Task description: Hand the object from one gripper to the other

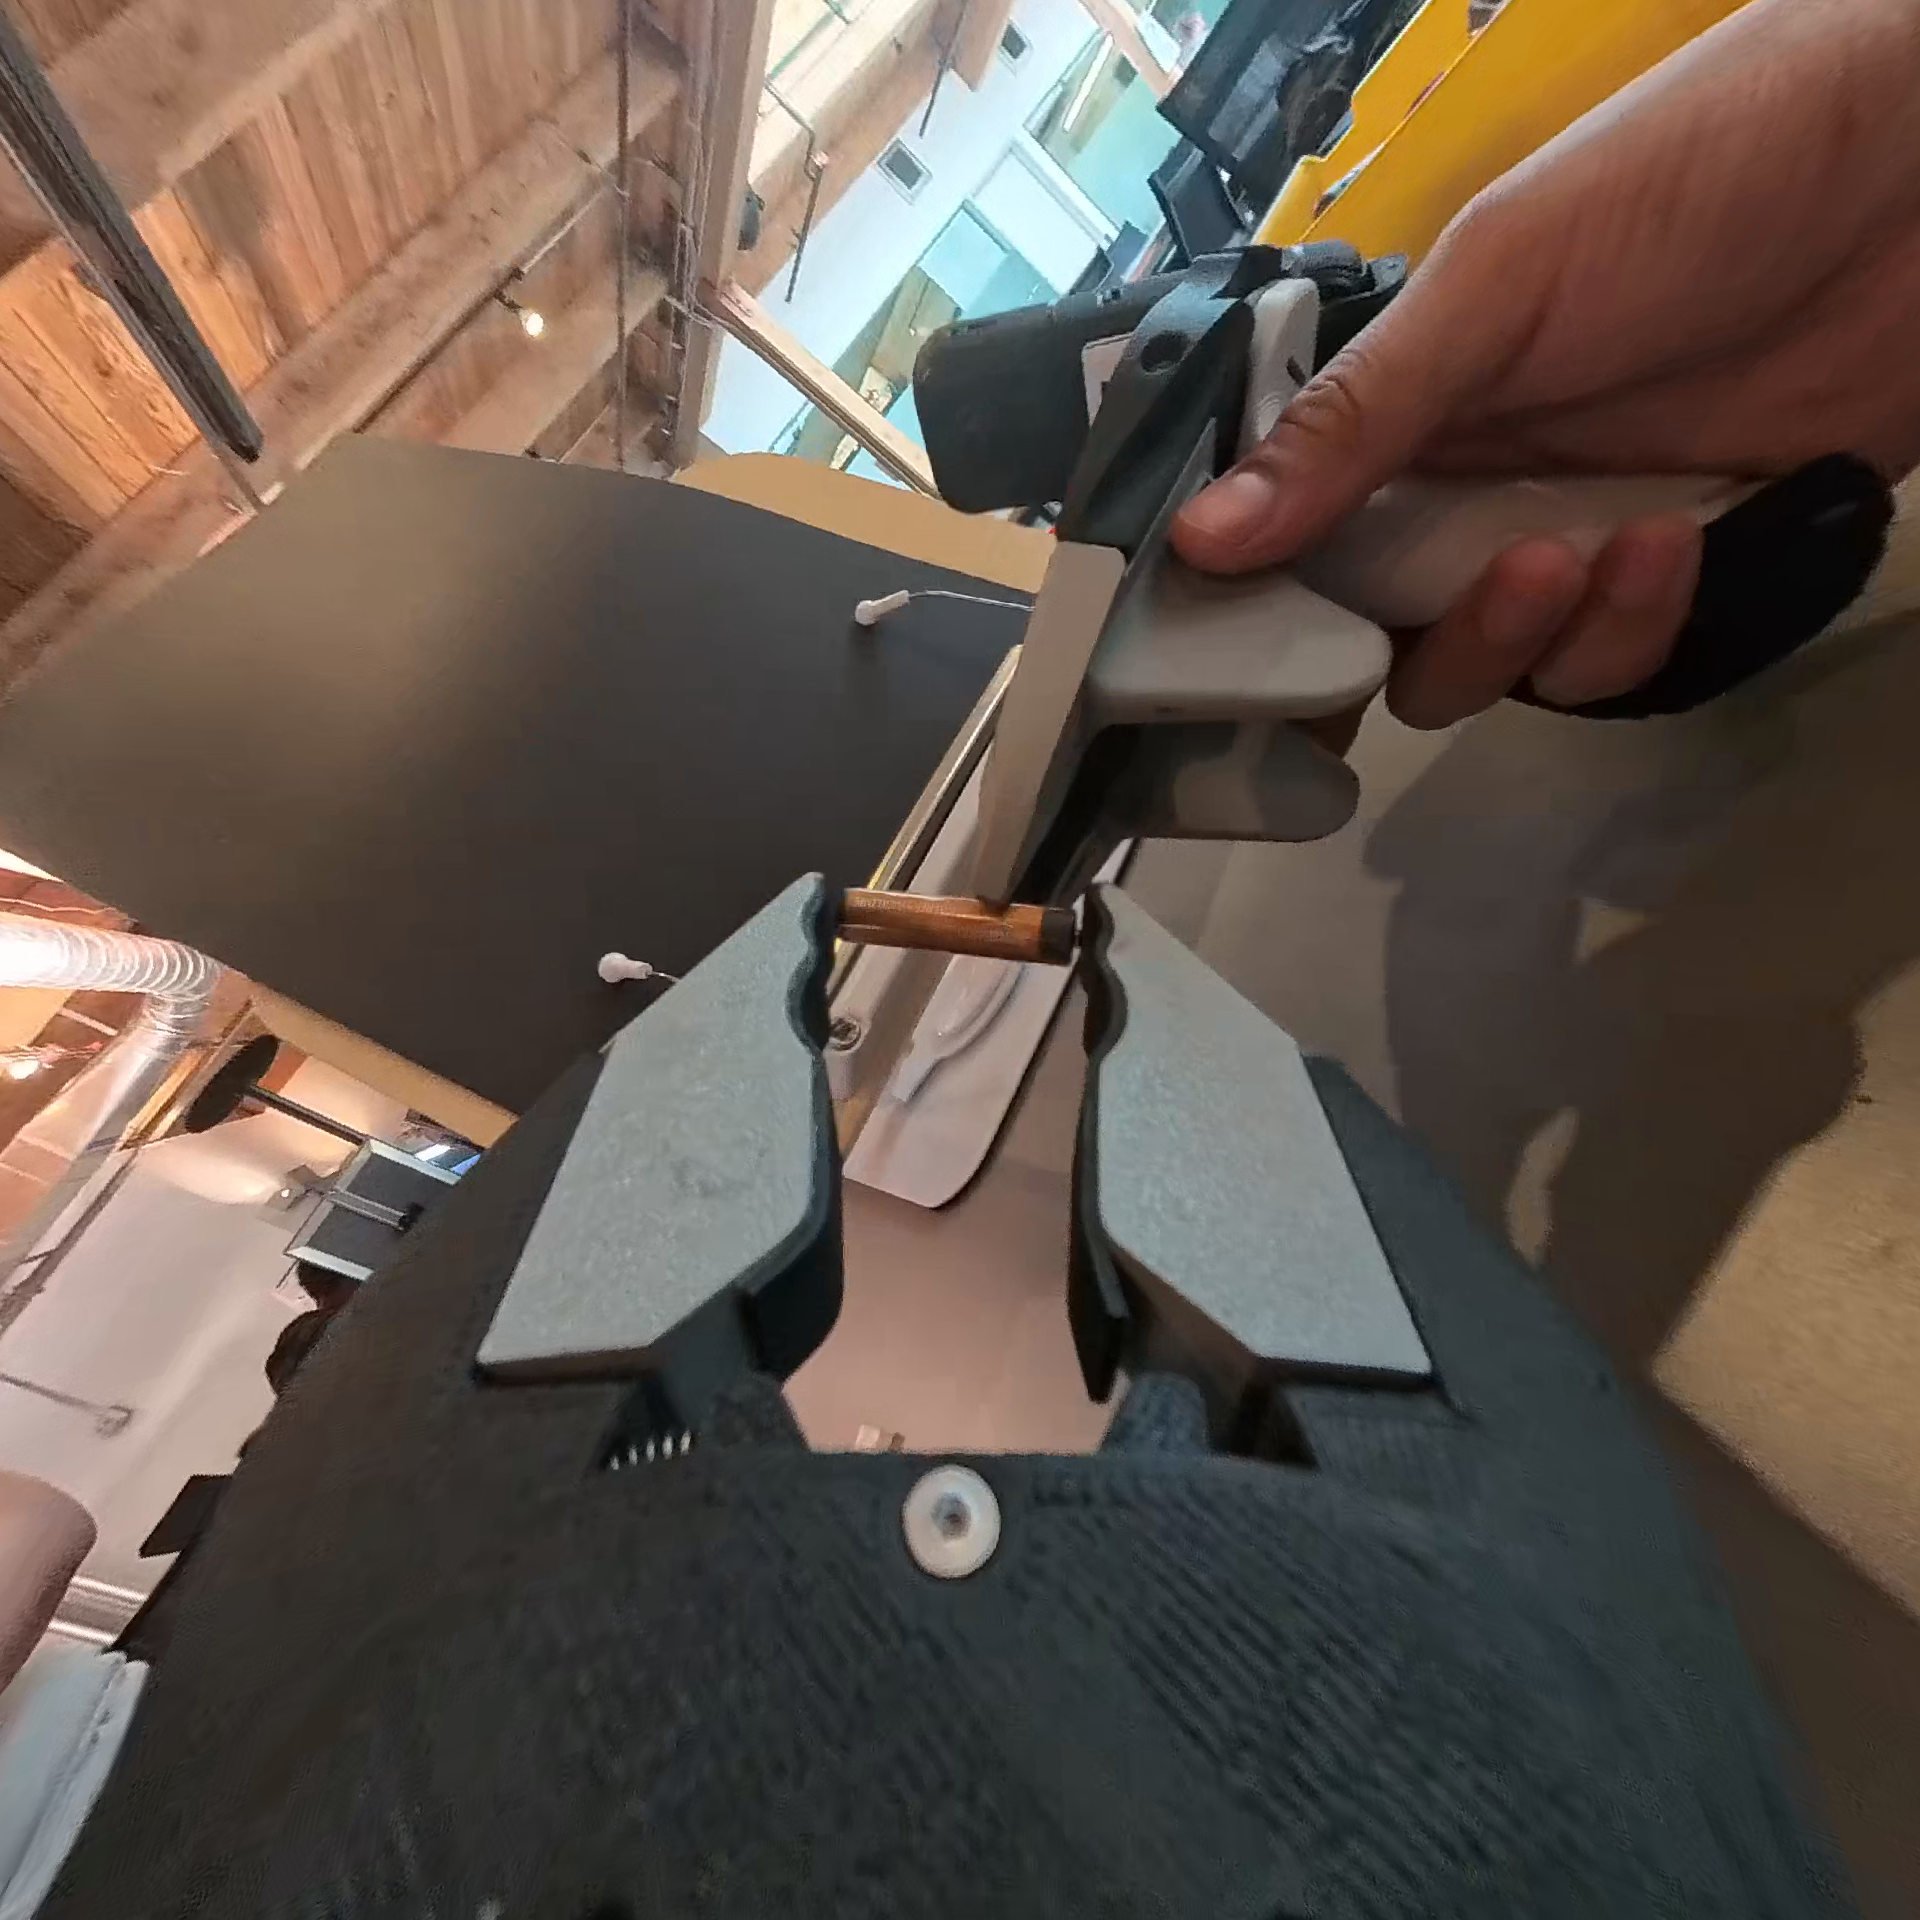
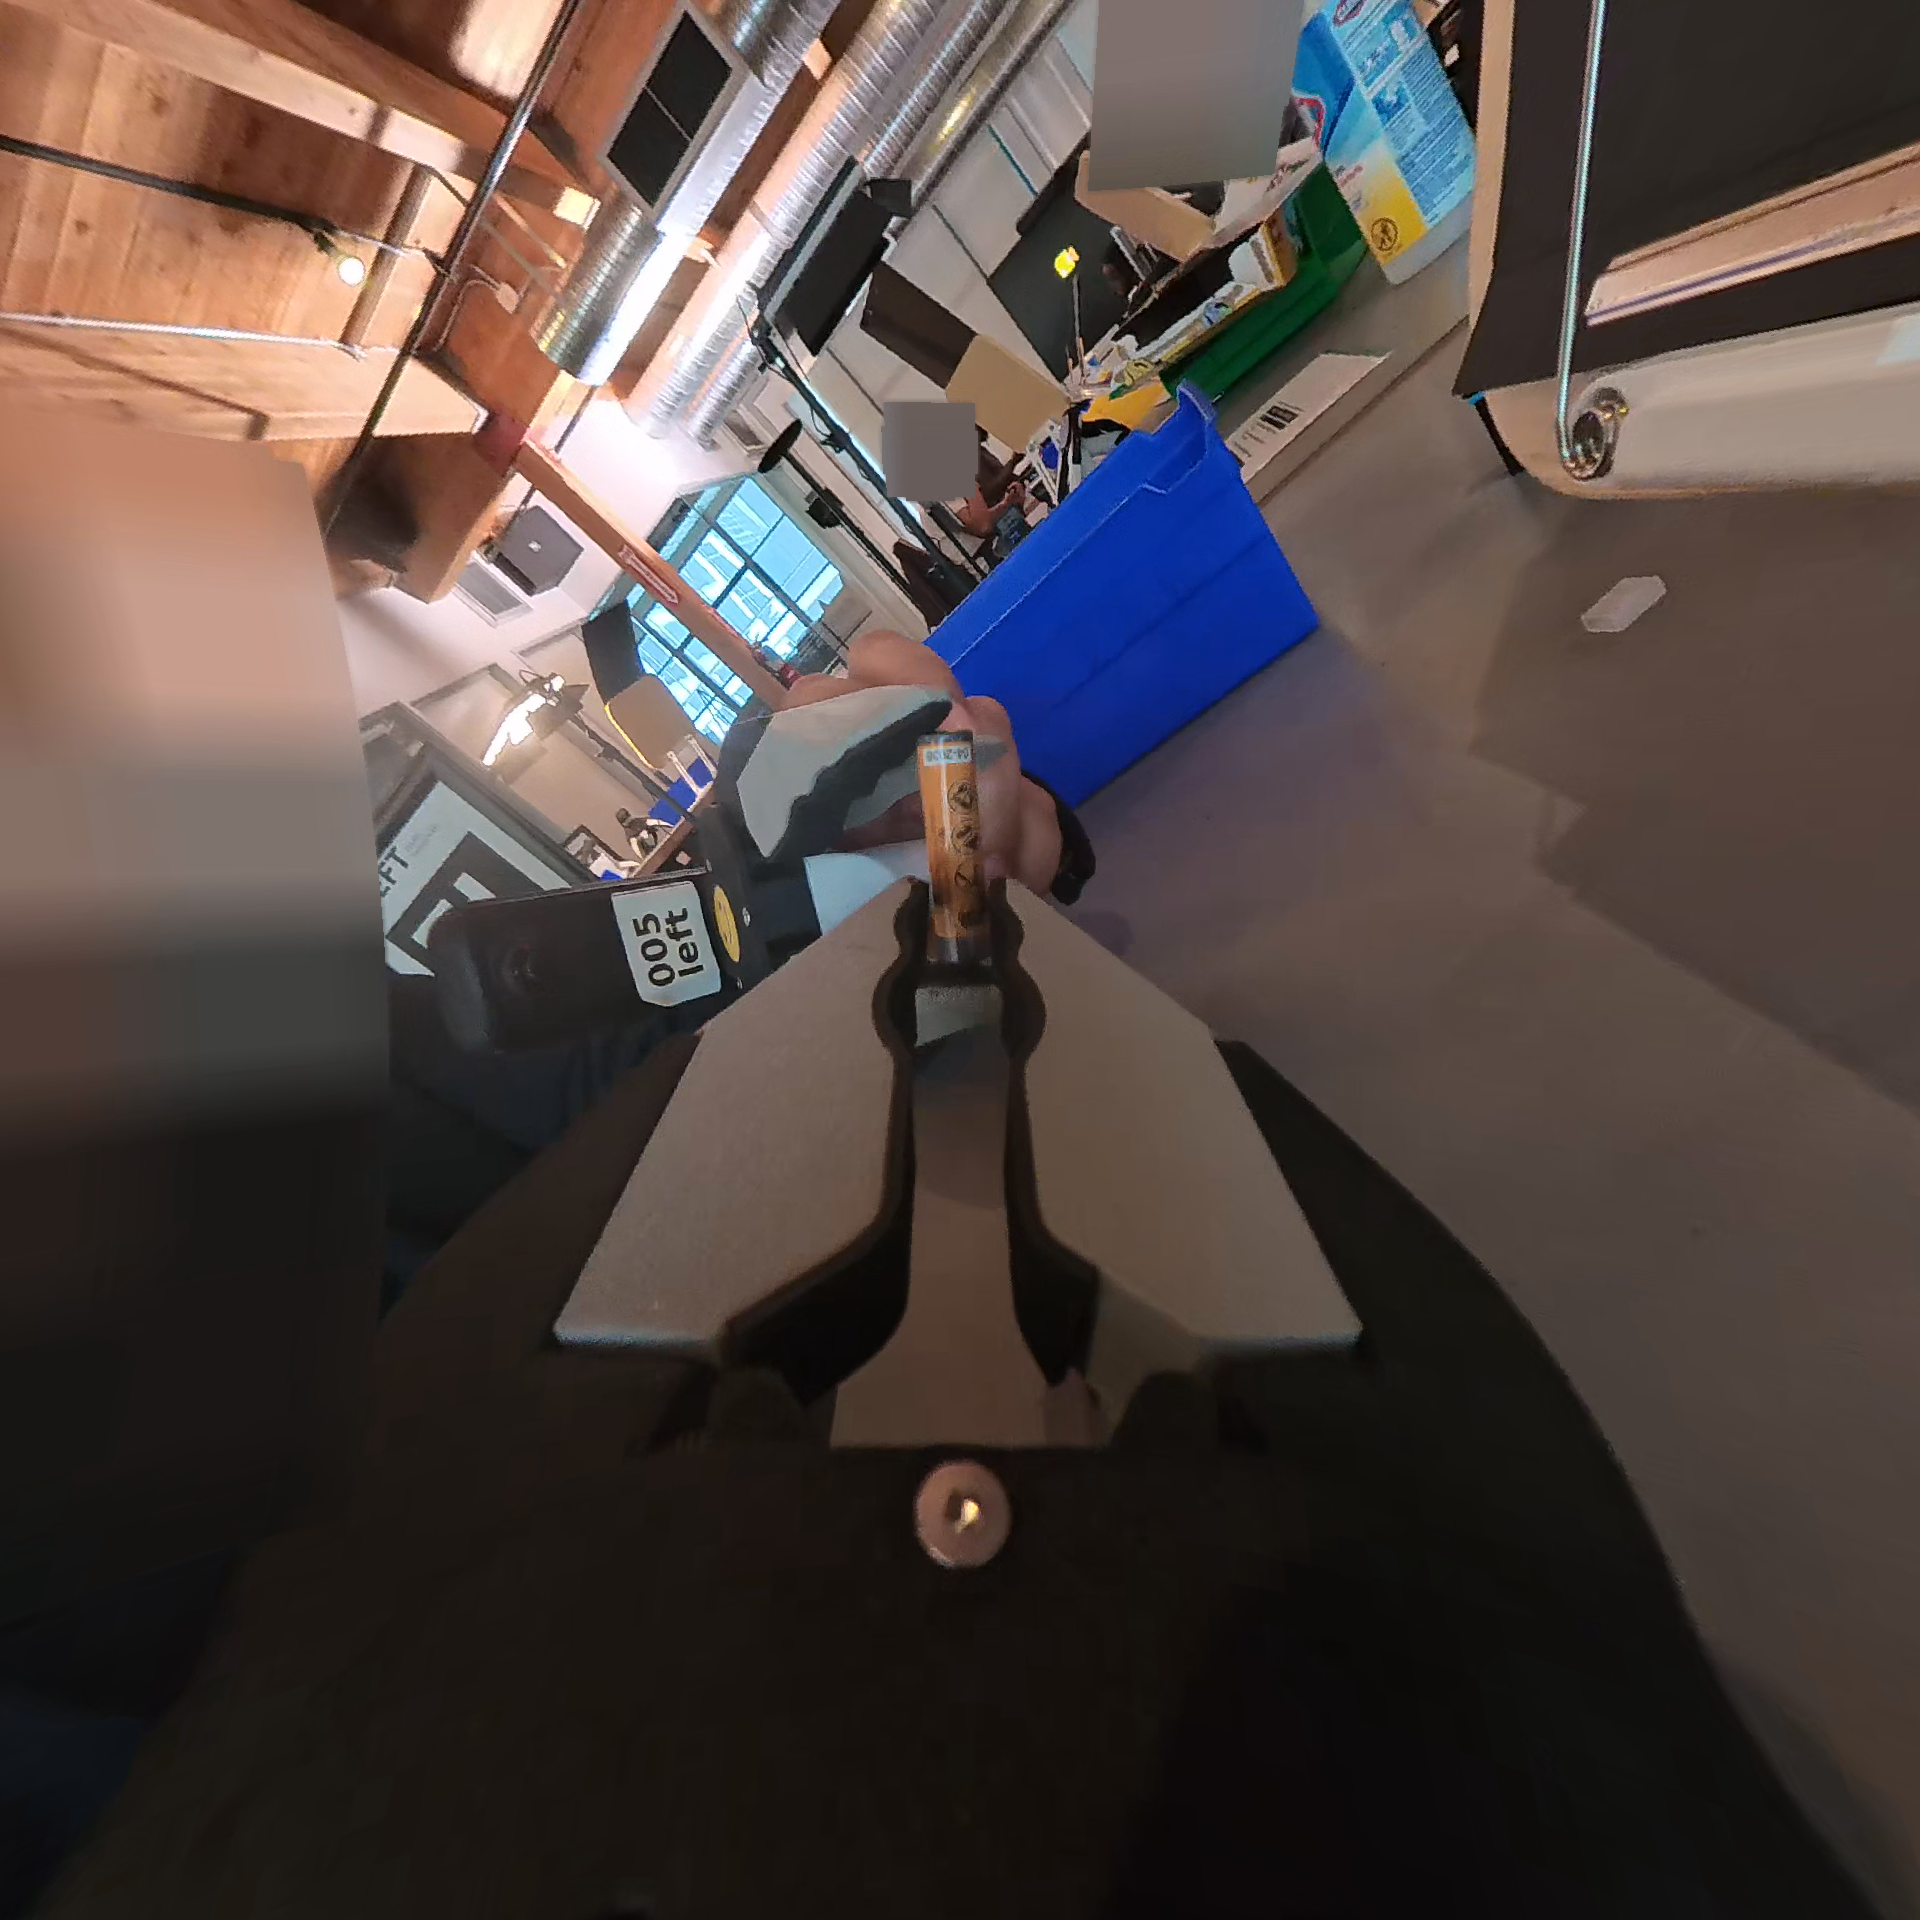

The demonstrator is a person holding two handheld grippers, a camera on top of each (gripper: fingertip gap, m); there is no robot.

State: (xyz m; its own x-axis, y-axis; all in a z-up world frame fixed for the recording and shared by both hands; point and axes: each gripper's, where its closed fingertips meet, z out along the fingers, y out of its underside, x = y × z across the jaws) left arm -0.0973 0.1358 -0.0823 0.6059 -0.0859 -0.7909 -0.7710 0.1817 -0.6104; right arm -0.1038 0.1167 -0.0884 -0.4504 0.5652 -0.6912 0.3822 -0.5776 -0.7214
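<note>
I see wood plank ceiling (image 1: 343,208) with small lamp (image 1: 533,323) lit. Shiny round air pipes (image 2: 665,239) run under wood beams. Big window (image 2: 743,613) far back, blue daylight in it. Gray floor (image 2: 1558,935) below me. Blue bin (image 2: 1122,644) sits on floor. Black board (image 1: 468,707) close by, two small white pegs (image 1: 615,967) on it. Yellow wall (image 1: 1538,104) far off.

The left gripper (image 1: 956,935) spans a copper battery (image 1: 951,928) end to end while the right gripper (image 1: 1013,902) pinches its middle.
</note>
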